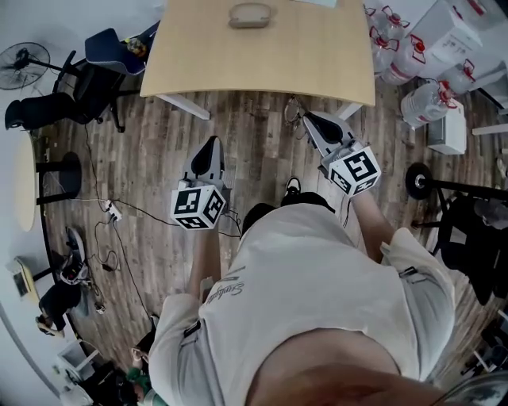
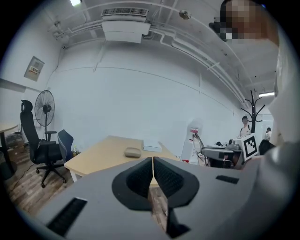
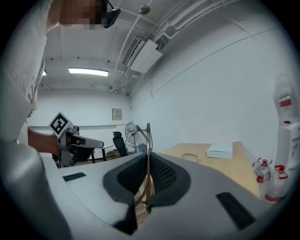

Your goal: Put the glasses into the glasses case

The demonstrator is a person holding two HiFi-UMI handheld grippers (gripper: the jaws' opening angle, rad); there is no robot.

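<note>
The right claw (image 3: 148,159) pinches the glasses (image 3: 148,133), a thin wire frame that looks light, springy and easily bent, so a gentle hold on one temple seems safest. The left claw (image 2: 153,164) is pressed together on nothing, and the glasses case (image 1: 249,14) lies near the far edge of the surface (image 1: 317,71).

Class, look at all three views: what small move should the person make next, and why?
Probably step toward the light wooden table, carrying both grippers up to the taupe oval glasses case, which looks closed. The right gripper is shut on the thin gold-wire glasses, the left gripper is shut and empty, and the case lies well ahead of both.
</note>
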